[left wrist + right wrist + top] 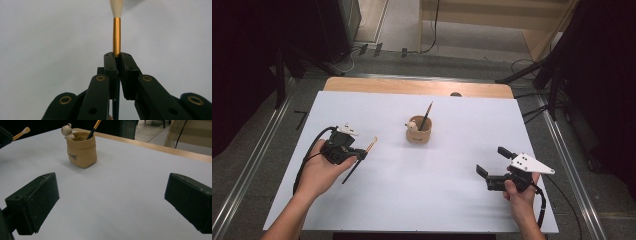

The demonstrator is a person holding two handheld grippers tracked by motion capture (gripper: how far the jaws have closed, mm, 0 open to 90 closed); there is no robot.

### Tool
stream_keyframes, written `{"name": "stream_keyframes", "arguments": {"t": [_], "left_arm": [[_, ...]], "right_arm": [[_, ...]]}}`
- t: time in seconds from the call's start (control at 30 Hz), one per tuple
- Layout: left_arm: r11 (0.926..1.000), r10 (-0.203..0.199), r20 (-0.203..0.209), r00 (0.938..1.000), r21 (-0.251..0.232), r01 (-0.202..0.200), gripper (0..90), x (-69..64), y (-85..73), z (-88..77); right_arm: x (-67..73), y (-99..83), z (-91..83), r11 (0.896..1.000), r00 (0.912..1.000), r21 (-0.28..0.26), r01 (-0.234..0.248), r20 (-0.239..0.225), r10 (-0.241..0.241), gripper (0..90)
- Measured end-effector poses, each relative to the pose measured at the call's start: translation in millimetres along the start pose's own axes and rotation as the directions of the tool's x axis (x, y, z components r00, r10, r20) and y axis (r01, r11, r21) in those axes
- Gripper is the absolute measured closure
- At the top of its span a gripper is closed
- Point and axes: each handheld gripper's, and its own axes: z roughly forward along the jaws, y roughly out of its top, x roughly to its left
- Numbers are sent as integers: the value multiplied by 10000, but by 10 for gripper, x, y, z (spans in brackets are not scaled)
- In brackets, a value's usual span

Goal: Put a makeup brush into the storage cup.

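We see the left gripper [358, 154] clamped on a slim black-handled brush with gold ferrule and pale bristles [116, 37], seemingly clear of the white table [422, 195]. Right gripper [492, 161] gapes wide, holding nothing, well apart from the tan sack-shaped ceramic pot with a bear figure [81, 152].

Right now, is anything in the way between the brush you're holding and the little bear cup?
Nothing visible. The left gripper holds the brush, and only bare white table lies between it and the cup, which already holds another brush.

A slim brush with a black handle, gold metal ferrule and pale bristle tip [360, 161] is clamped at the ferrule's base in the left gripper [357, 154], slanting with bristles toward one o'clock and handle end toward seven, at the white table's nine o'clock side.
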Motion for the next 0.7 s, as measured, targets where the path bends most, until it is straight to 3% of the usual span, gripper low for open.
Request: {"name": "stream_keyframes", "arguments": {"t": [0.3, 0.43, 0.53, 0.7], "left_arm": [[9944, -150, 227, 9996, -1045, 173, 856, 14, 15, -84], [9871, -294, 232, 9993, -1566, 327, 856, 24, 10, -127], [9829, -230, 475, 9986, -1817, 313, 856, 28, 12, -148], [9728, -100, 434, 9990, -2307, 198, 856, 0, 17, -175]], "right_arm": [[-15, -7, -18, 10000, 10000, -31, -25, -86, 25, 0], [-23, -9, -25, 10000, 9999, -67, 58, -90, -58, 0], [-21, -10, -23, 10000, 9999, -55, 19, -110, -20, 0], [-22, -12, -22, 10000, 9999, -57, 35, -117, -36, 0]]}}
